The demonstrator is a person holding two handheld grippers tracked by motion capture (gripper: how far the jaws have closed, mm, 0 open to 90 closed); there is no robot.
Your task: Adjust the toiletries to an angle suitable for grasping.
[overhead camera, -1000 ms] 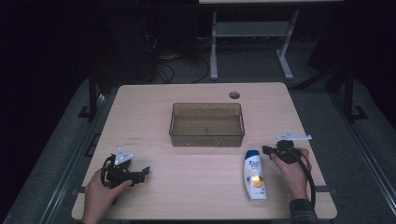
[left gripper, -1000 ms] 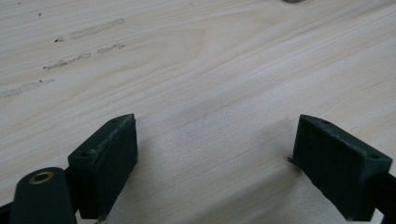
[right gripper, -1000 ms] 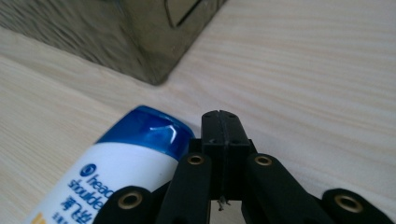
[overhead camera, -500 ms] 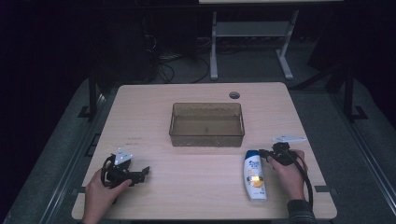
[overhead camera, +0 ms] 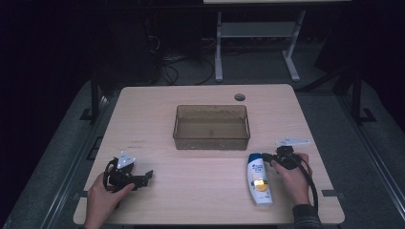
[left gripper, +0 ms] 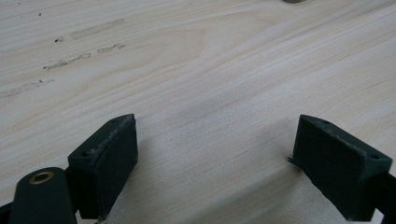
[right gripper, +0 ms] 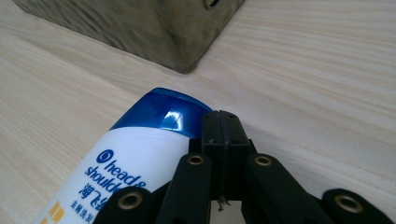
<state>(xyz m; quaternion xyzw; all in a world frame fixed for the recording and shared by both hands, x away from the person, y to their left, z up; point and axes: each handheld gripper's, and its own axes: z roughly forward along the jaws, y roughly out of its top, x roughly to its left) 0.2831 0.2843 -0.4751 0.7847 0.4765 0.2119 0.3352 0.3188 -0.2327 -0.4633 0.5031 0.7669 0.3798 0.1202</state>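
wooden table (overhead camera: 200,191), round grommet (overhead camera: 239,97), floor cables (overhead camera: 179,71)

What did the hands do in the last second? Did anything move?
The right gripper slid left across the table, toward the shampoo bottle, and now sits right beside the bottle's blue cap end. Its fingers are closed together, holding nothing. The bottle, the brown bin and the left gripper, with its fingers apart, stayed where they were.
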